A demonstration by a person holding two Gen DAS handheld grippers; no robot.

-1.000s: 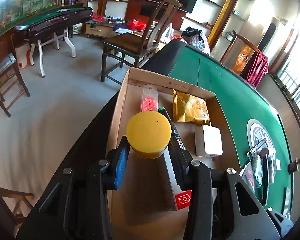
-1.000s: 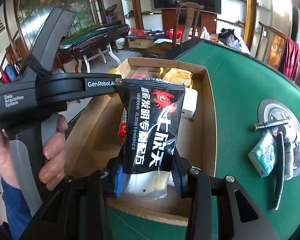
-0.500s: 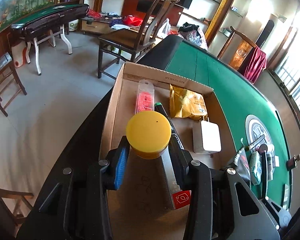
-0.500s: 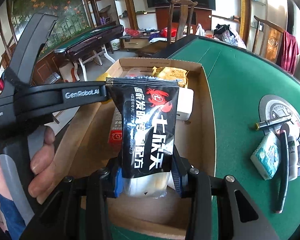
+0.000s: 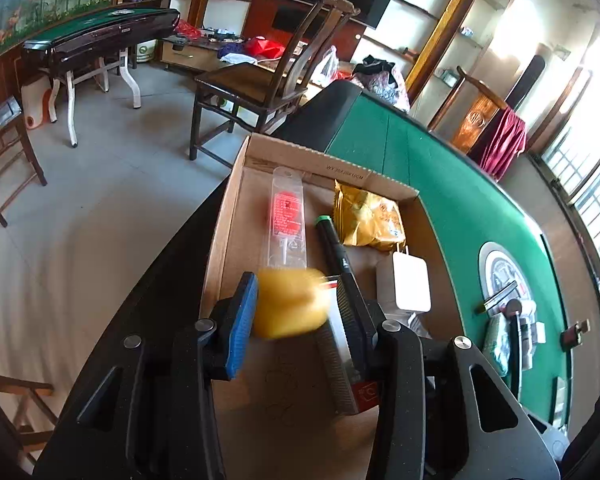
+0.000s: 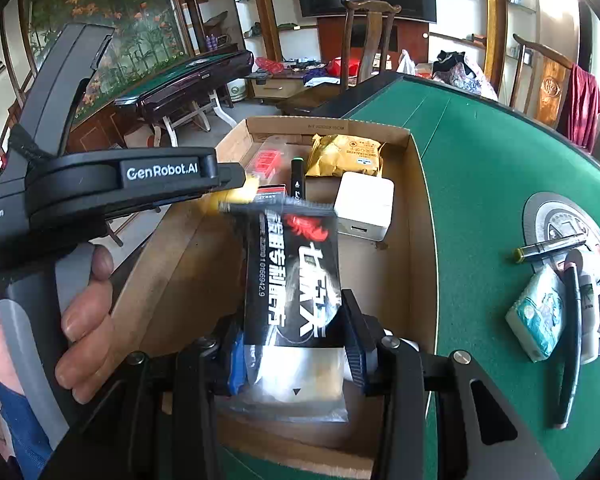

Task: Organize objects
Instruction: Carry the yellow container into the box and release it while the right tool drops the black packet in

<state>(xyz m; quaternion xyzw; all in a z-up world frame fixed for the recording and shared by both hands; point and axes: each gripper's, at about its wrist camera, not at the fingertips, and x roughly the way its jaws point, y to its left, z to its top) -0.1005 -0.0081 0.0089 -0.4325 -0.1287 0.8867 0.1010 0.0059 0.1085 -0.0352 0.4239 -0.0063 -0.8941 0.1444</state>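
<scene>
While our left claw point(image 5: 296, 304), just opening, and right claw point(image 6: 296, 340) stand spread around a blurred yellow jar point(image 5: 288, 312) and black packet point(image 6: 292, 276), we see beneath them a cardboard box point(image 5: 320, 160) holding a gold pouch point(image 5: 368, 216) and charger point(image 5: 410, 280) on the green worktop point(image 5: 460, 200), a chair point(image 5: 260, 84) beyond.

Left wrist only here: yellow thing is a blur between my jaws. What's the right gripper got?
Observer: The right gripper has a black packet between its jaws, over the box. The packet is blurred too.
Operator: Gripped?
Observer: It looks to be slipping. Its clear lower end hangs below the pads.
Operator: Left gripper from that side?
Observer: A hand is on the handle of the left gripper, whose tips are over the box's left side. Its jaws have just been opening, with the yellow thing between them.
</scene>
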